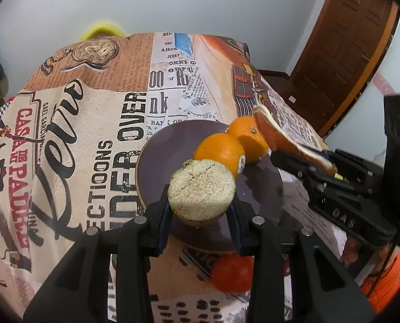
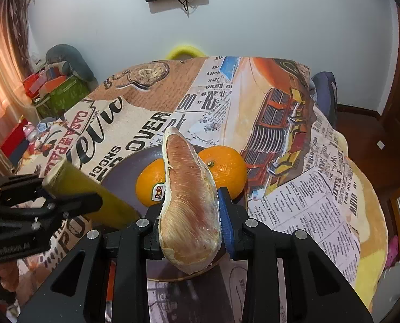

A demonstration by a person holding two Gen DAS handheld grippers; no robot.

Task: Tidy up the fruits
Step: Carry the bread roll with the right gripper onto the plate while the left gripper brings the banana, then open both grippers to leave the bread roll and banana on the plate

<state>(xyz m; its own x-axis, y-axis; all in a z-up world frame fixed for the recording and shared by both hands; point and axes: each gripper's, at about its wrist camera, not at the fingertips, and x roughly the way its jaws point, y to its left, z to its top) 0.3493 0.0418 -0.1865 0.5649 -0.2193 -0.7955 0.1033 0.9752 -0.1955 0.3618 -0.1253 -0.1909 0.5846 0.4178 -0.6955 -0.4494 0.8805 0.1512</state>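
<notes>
Newsprint-patterned cloth covers the table under a dark plate holding two oranges. Your right gripper pinches a peeled pomelo segment, long axis pointing away over the plate; your left gripper clamps a green pomelo-rind piece above the plate's near edge.

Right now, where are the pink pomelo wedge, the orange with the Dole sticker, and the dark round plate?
Pink pomelo wedge (image 2: 190, 204): right wrist view, middle of its membrane face.
Orange with the Dole sticker (image 2: 148, 185): right wrist view, peel left of the sticker.
Dark round plate (image 1: 162, 156): left wrist view, bare inner surface.
</notes>
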